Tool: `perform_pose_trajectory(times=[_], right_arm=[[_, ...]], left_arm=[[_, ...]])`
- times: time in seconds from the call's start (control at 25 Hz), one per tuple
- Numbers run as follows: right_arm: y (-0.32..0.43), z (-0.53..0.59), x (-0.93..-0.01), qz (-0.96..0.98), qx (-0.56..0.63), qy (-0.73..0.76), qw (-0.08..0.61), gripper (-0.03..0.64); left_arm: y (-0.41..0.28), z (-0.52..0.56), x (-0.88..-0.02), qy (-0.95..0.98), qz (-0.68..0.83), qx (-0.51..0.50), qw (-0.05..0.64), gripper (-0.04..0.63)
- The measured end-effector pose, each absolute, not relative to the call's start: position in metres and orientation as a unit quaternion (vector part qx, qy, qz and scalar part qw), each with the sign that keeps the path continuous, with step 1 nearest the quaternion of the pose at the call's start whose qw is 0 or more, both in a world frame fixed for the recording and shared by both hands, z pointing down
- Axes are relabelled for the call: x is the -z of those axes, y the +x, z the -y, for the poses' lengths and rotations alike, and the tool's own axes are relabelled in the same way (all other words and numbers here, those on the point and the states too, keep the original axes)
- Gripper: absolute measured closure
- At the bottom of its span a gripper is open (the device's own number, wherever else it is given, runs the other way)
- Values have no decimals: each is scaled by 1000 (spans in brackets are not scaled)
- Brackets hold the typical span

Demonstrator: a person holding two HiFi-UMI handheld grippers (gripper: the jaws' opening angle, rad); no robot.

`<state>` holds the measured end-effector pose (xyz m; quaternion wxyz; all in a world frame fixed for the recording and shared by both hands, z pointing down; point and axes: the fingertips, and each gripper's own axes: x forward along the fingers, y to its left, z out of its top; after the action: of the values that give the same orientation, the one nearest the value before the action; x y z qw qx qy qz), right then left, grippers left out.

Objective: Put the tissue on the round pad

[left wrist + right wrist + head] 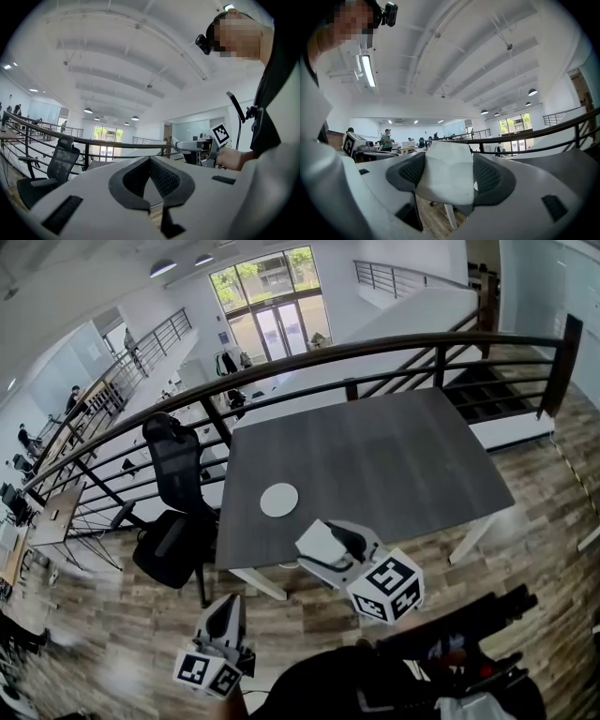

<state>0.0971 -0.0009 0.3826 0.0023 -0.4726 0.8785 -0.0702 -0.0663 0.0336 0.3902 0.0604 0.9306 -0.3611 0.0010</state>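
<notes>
The white round pad (278,500) lies near the front left of the dark grey table (375,460). My right gripper (323,542) hovers just off the table's front edge, a little right of and nearer than the pad, shut on a folded white tissue (447,174). In the right gripper view the tissue fills the space between the black pads (408,174). My left gripper (225,612) hangs lower and nearer over the wooden floor, left of the right one, its jaws together with nothing in them (151,161).
A black office chair (176,512) stands at the table's left corner. A dark metal railing (375,348) curves behind the table, with a drop to a lower floor beyond. A white table leg (473,538) shows at the front right.
</notes>
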Motion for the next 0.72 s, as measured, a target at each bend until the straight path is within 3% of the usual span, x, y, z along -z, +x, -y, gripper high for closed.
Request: perform_pose_trajectory(times=[0.72], right_arm=[[142, 26, -397, -879, 82, -470, 12, 291]], left_arm=[[-20, -10, -395, 928, 368, -5, 58, 591]])
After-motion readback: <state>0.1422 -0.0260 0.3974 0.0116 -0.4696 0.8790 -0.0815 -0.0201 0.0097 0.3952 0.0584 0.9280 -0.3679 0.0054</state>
